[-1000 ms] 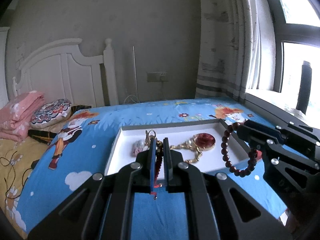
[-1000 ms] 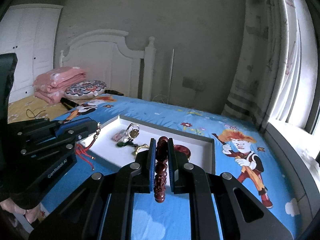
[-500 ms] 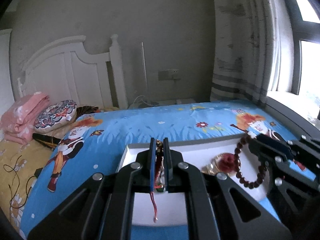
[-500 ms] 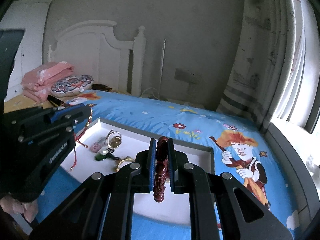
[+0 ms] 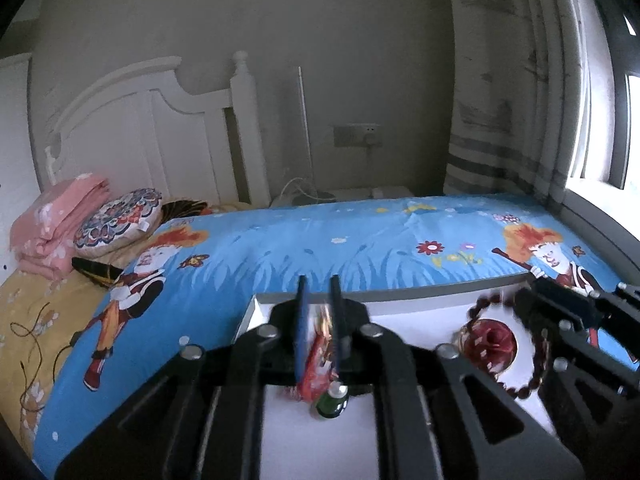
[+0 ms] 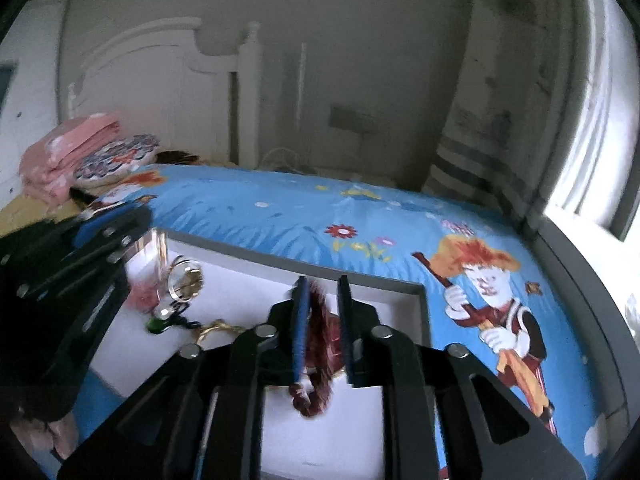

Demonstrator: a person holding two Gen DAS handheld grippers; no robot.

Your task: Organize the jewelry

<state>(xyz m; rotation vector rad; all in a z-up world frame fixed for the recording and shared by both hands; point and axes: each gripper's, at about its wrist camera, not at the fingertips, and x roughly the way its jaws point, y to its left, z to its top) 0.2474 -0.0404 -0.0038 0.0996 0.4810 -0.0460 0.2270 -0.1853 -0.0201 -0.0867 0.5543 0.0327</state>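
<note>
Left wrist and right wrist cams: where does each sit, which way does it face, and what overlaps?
Left wrist view: on the left gripper, facing along its fingers over the white tray toward the headboard; the right gripper with the dark bead bracelet shows at right.
Right wrist view: on the right gripper, facing the same way, window to the right; the left gripper shows at left.
Shared: tray, blue bedsheet, headboard, pink blanket.

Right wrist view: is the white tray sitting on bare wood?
No, the white tray sits on a blue cartoon-print bedsheet that shows along its far and right sides.
</note>
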